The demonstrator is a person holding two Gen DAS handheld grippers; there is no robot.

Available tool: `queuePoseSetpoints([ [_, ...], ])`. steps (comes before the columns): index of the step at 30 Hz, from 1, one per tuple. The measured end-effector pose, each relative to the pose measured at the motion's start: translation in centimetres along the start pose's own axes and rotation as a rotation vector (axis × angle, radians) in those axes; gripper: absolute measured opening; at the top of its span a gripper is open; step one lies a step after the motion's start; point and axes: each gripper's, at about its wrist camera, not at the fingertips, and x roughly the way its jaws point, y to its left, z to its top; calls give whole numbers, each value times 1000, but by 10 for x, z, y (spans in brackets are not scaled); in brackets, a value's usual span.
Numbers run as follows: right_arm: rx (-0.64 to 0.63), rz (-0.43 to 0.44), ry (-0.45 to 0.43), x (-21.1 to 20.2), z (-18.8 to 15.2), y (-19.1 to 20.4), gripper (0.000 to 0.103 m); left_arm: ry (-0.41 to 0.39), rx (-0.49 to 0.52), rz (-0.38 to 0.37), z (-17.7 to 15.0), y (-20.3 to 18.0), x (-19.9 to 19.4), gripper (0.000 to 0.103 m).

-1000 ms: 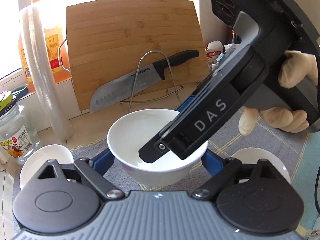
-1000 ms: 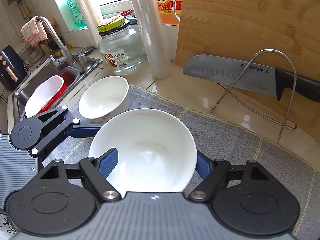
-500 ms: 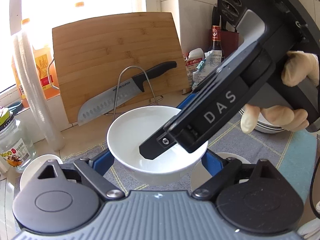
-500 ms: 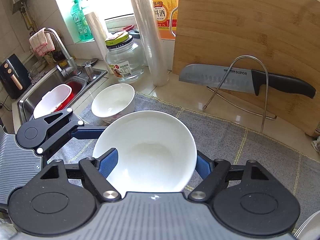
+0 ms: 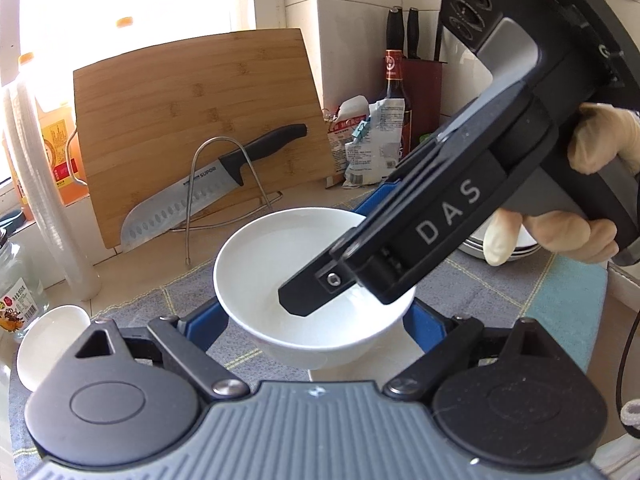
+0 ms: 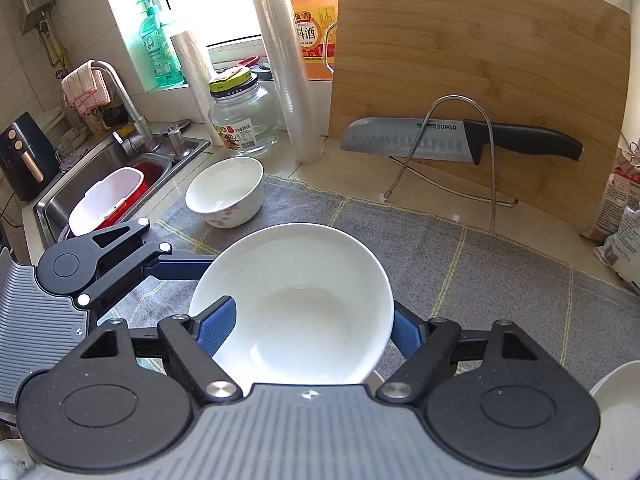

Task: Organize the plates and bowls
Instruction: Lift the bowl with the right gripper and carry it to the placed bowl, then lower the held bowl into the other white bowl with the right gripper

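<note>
The plain white ceramic bowl [image 6: 296,304] sits lifted above the grey checked cloth [image 6: 500,280] on the worktop. The right hand-held gripper [image 6: 308,324] spans its rim, one blue pad [image 6: 218,322] inside the wall, and the left hand-held gripper [image 5: 316,320] straddles it from the other side; both look closed on it. Judging by this, the task is midway: a flower-patterned white bowl [image 6: 226,196] waits near the sink, and stacked white dishes [image 5: 496,246] lie mostly hidden behind the gloved hand.
</note>
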Motion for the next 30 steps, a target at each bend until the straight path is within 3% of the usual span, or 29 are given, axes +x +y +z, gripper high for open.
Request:
queuePoseSetpoints([
  [12, 47, 1, 10, -10, -25, -11, 85, 33, -7, -29, -8, -24, 8, 93],
  [30, 77, 10, 75, 3, -45, -14, 85, 104, -28, -59, -19, -30, 16, 93],
])
